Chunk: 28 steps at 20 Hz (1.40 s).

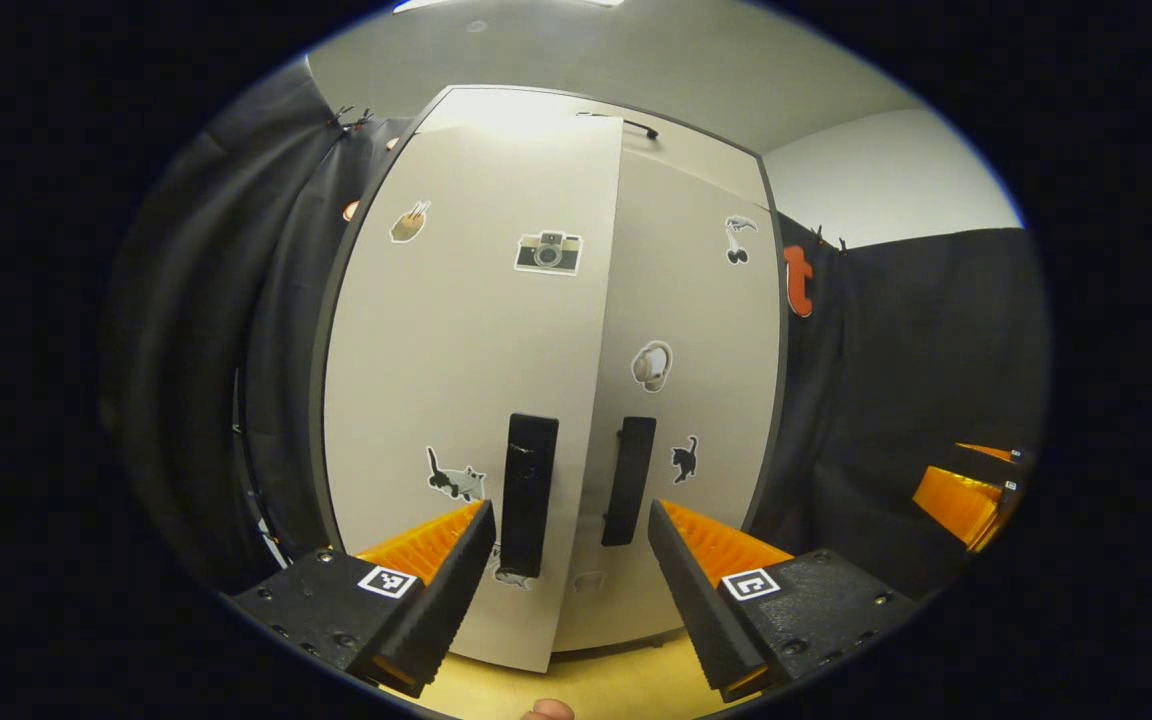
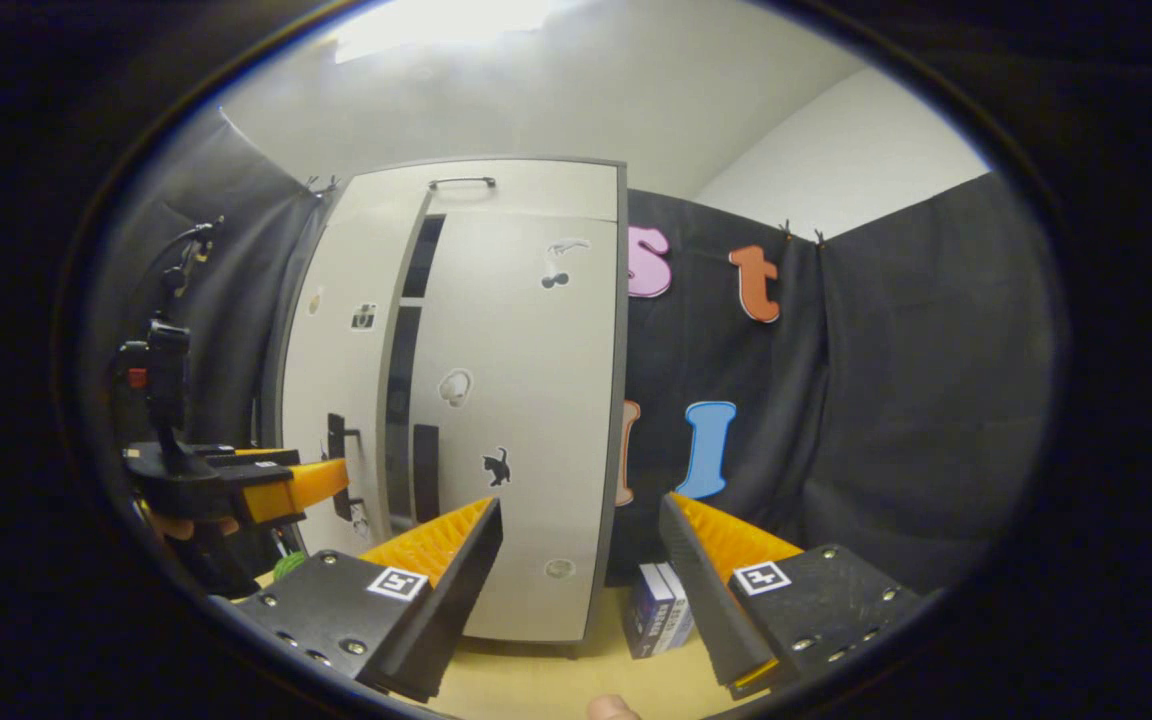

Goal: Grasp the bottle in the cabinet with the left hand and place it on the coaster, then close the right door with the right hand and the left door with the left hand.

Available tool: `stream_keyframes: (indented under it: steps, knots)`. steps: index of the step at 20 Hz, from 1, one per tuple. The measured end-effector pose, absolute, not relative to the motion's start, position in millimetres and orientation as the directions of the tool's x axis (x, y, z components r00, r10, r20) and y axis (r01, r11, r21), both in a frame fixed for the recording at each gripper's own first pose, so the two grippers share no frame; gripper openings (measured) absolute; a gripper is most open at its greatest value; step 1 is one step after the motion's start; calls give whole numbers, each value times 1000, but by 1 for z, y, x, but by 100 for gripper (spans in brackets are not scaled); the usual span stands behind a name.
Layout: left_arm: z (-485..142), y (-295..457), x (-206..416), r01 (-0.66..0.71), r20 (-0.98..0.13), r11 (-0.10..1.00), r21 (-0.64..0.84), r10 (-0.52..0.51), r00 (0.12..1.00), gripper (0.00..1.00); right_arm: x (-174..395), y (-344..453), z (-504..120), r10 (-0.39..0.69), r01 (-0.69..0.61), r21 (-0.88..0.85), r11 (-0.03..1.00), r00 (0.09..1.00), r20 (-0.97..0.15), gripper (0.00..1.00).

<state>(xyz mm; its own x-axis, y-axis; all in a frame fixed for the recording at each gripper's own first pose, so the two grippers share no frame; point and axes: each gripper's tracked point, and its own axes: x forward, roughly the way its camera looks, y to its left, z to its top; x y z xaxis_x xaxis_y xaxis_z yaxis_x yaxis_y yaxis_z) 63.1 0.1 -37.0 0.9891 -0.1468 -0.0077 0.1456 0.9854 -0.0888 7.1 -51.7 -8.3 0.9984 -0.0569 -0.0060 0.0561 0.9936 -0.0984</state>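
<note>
Left door (image 1: 456, 400) nearly shut, slightly ajar beside closed right door (image 1: 686, 380); left claw (image 1: 566, 560) spread apart before the left handle (image 1: 528, 495). Stiff, light panel, probably; best pushed near handle.

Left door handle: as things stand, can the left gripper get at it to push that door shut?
Probably yes. The left gripper is open and faces the left door, which stands slightly ajar. Its handle sits just ahead between the fingers, with nothing in between.
</note>
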Motion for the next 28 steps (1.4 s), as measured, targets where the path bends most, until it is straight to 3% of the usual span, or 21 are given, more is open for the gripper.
stream_keyframes:
  steps: [11,15,16,17,28]
  knots:
    - [-28,18,95,121,-20,992,-46,-122,992,95,13,-44,-18,-45,42,-81,996,999,-31,95]
    - [-3,18,70,119,-51,991,-55,-121,991,95,23,-35,-4,-39,38,-77,996,999,-16,95]
    - [6,20,62,105,-51,994,-42,-107,993,90,25,-32,1,-34,33,-68,997,999,-17,93]
    - [15,23,53,90,-51,996,-26,-91,995,95,26,-28,8,-26,25,-58,998,1000,-12,95]
    - [56,11,-22,8,18,1000,13,-8,1000,96,24,-16,53,38,-37,-11,999,999,39,95]
